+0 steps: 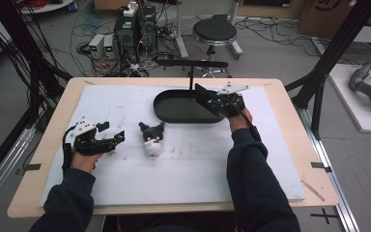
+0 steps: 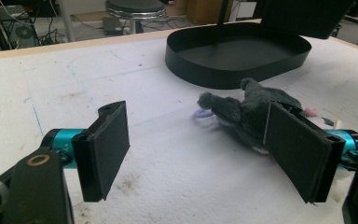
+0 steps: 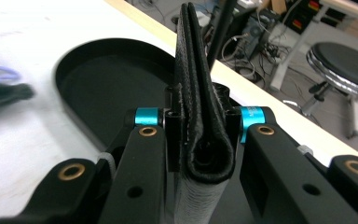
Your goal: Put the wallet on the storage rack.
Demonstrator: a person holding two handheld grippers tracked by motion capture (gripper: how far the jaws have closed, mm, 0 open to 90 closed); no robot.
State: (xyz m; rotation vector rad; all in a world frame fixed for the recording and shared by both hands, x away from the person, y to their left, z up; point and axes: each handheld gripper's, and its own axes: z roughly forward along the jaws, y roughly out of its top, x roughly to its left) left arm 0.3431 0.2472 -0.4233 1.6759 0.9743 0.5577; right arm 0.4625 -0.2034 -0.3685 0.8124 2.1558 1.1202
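A small grey and white plush toy (image 1: 152, 140) lies on the white foam mat (image 1: 125, 193) near the middle; in the left gripper view the plush toy (image 2: 242, 109) rests just beyond the right jaw. My left gripper (image 1: 110, 134) (image 2: 198, 140) stands open left of the toy, low over the mat, with nothing between its jaws. A black oval tray (image 1: 174, 112) (image 2: 186, 58) (image 3: 98, 93) sits at the back. My right gripper (image 1: 204, 94) (image 3: 198, 112) hangs over the tray's right end, shut on a folded black leather-like piece (image 3: 193, 70).
A black T-shaped stand (image 1: 192, 63) rises from the tray's far side. The wooden table's edge (image 1: 290, 111) runs close to the right of the right gripper. A round stool (image 1: 214, 32) and cabled boxes (image 1: 135, 29) stand on the floor beyond.
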